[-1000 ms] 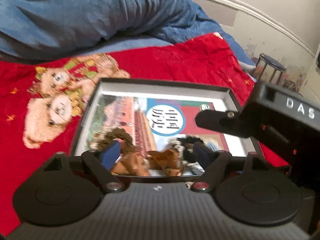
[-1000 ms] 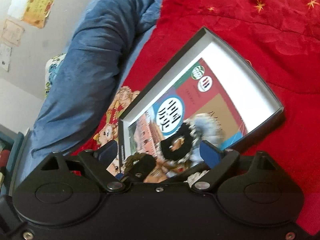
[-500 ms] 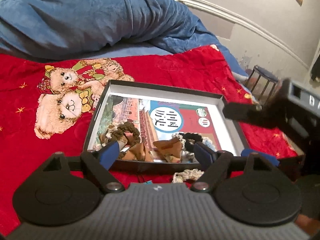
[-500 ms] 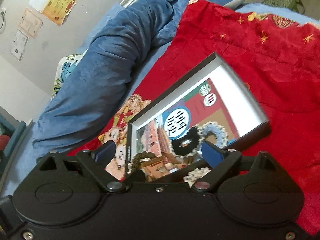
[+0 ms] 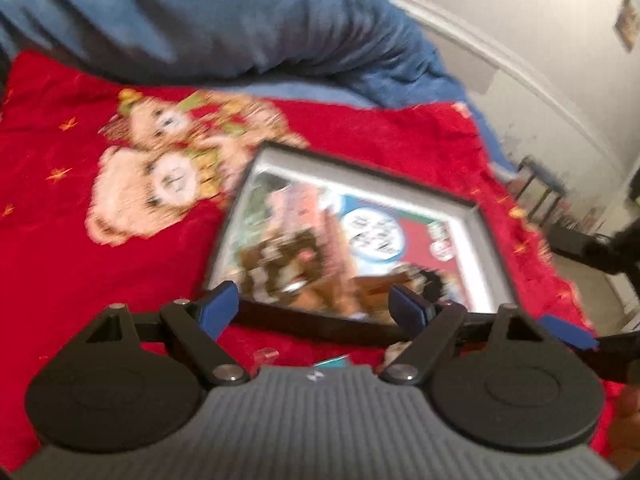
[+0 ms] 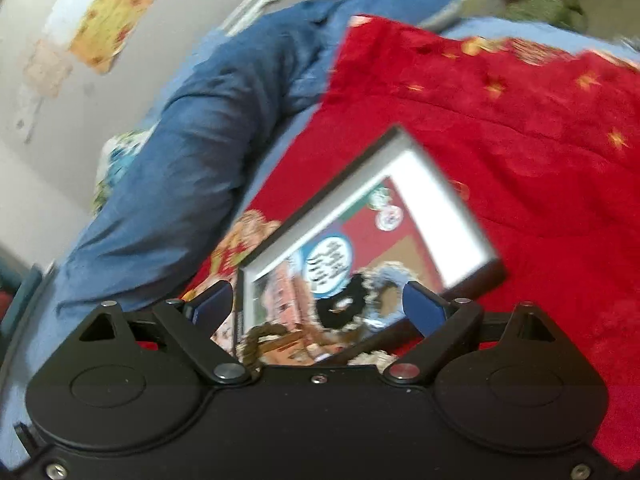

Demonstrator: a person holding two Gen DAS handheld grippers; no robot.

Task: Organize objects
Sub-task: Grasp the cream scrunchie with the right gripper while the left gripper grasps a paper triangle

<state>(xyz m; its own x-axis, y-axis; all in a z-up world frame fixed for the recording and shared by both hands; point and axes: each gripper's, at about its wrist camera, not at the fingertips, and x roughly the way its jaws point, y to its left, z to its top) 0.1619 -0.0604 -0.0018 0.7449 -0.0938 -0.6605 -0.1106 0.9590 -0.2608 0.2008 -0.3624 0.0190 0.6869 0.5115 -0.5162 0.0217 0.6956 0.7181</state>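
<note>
The box point(image 5: 486, 248) lies on the red blanket point(image 5: 120, 272), just beyond the left gripper point(image 5: 316, 306), whose jaws stand wide with nothing between the pads. The box's near wall crosses right in front of its blue fingertips point(image 5: 218, 308). The right gripper point(image 6: 318, 304) also stands wide and empty; its jaws hang over the near corner of the box point(image 6: 460, 216).

Inside the box lies a printed book point(image 5: 372, 232) flat on the bottom. On its near end sit the scrunchies: a brown one point(image 5: 276, 256) at the left, a black one point(image 6: 340, 308) and a pale blue one point(image 6: 390, 280) at the right. Both views are blurred, so finer detail cannot be told. One pale scrunchie point(image 6: 370, 357) lies outside the box, on the blanket against the near wall.

In the left view the box's long sides run left to right, turned a little so its right end reaches farther right and nearer. In the right view it runs diagonally, from near left to far right.

Left of the box the blanket shows teddy bears point(image 5: 160, 176). Beyond lies a rumpled blue duvet point(image 5: 224, 20). The red cloth is open to the left and far side of the box. Part of the right gripper point(image 5: 592, 248) shows at the right edge of the left view.
</note>
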